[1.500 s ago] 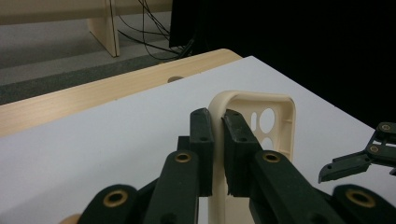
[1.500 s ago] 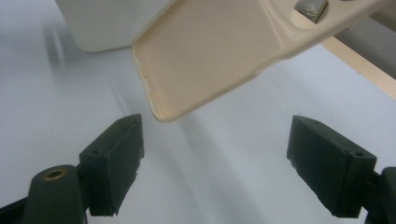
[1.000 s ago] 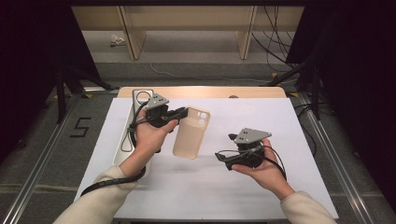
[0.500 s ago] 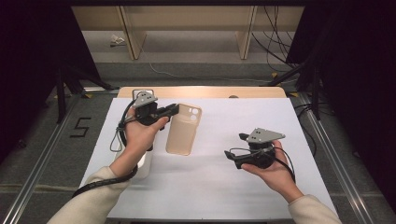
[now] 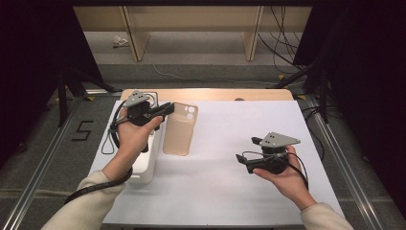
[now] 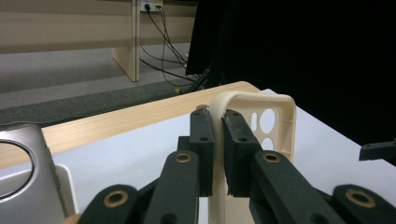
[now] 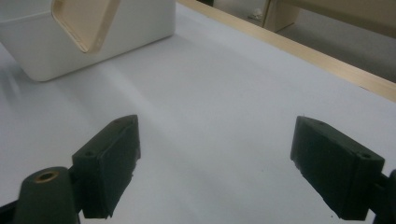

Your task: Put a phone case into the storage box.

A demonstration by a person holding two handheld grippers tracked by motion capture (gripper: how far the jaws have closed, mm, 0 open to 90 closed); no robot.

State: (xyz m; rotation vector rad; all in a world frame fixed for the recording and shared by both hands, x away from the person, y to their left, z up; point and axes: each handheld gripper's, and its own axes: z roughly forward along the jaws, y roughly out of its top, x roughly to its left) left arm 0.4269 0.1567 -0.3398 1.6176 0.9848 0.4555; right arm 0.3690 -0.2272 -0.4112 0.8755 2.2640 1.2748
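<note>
Left gripper view shows the left gripper (image 6: pixel 215 154) pinching the beige plastic phone case (image 6: pixel 261 123) by its rim, lifted; the right gripper (image 7: pixel 215 163) waits spread.

Table (image 5: pixel 230 201) w/ white top fills lower centre of frame; pale wood edge strip (image 5: pixel 210 94) along its far side. Grey carpet floor (image 5: pixel 201 50) beyond. Light wood bench legs (image 5: pixel 131 33) upper left and (image 5: pixel 253 31) upper right. Black cables (image 5: pixel 280 33) trail across floor, upper right. Dark curtains (image 5: pixel 33 57) close off left and right sides. Metal rails (image 5: pixel 36 179) run diagonally at lower left & right. Number 5 (image 5: pixel 82 130) marked on floor, mid left. Light is even, from overhead.
</note>
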